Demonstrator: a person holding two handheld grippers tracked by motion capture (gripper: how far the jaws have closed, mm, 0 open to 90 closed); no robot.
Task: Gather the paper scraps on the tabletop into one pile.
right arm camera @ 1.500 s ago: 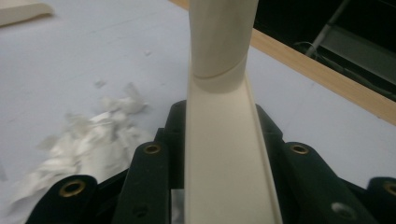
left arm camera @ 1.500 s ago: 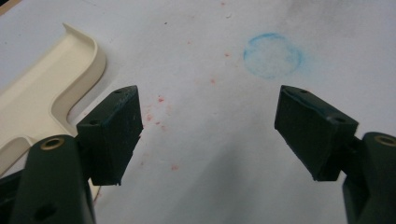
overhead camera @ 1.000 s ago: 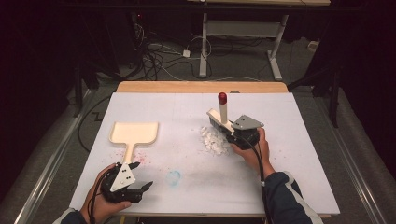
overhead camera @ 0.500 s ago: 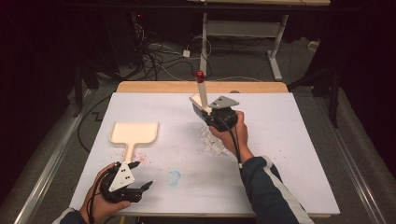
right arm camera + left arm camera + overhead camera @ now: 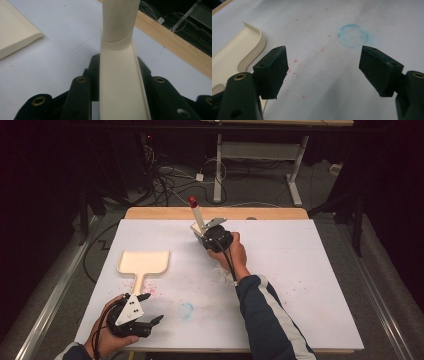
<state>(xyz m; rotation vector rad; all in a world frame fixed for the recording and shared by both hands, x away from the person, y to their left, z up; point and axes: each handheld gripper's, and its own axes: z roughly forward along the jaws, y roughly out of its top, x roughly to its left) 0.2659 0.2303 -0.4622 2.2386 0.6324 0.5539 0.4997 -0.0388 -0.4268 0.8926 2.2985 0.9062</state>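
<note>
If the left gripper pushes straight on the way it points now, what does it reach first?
Probably just bare table. The open left gripper points at the white surface, with red specks first, then the blue ring mark beyond. The cream dustpan lies off to its left side, seemingly outside that line.

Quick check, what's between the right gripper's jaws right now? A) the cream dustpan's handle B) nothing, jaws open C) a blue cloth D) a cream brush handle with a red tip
D: the right gripper is clamped on the cream brush handle, whose red tip sticks up past it in the high view, while the dustpan lies apart on the table.
</note>
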